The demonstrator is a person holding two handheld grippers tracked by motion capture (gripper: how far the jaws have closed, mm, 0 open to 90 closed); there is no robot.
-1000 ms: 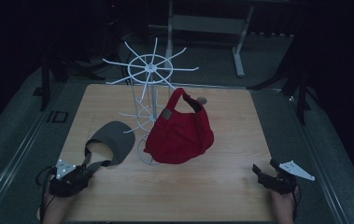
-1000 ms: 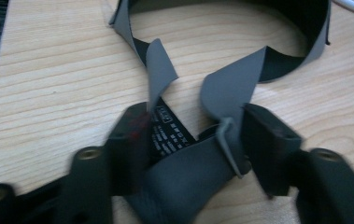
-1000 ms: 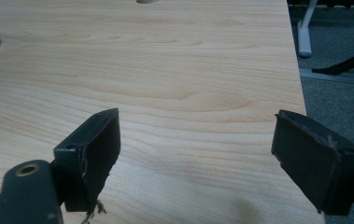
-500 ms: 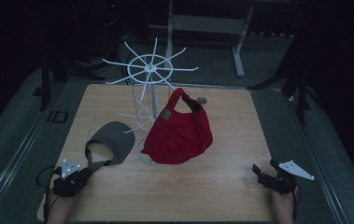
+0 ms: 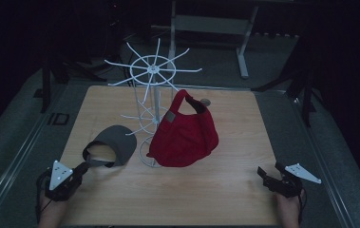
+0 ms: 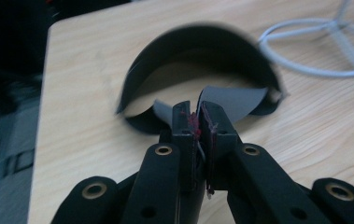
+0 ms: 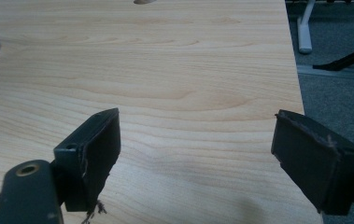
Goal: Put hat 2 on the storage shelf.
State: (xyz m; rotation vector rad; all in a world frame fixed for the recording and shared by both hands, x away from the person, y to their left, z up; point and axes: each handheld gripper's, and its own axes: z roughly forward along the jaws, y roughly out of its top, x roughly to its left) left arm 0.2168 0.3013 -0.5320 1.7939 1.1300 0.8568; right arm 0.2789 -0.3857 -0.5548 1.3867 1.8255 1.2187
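Left tongs [image 6: 199, 125] pinched the grey visor's [image 5: 112, 145] strap near the tabletop's [image 5: 225, 190] left edge, brim toward the white rack [image 5: 155, 95]. Right tongs [image 7: 198, 158] spread over bare wood.

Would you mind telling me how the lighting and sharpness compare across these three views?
High view: dim, surroundings nearly black, though the red cap and white rack stay legible. Left gripper view: brighter, but the grey visor is softly blurred. Right gripper view: evenly lit, the table grain crisp.

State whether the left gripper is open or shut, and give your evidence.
Shut. The left gripper has its jaws pressed together on the grey visor's strap.
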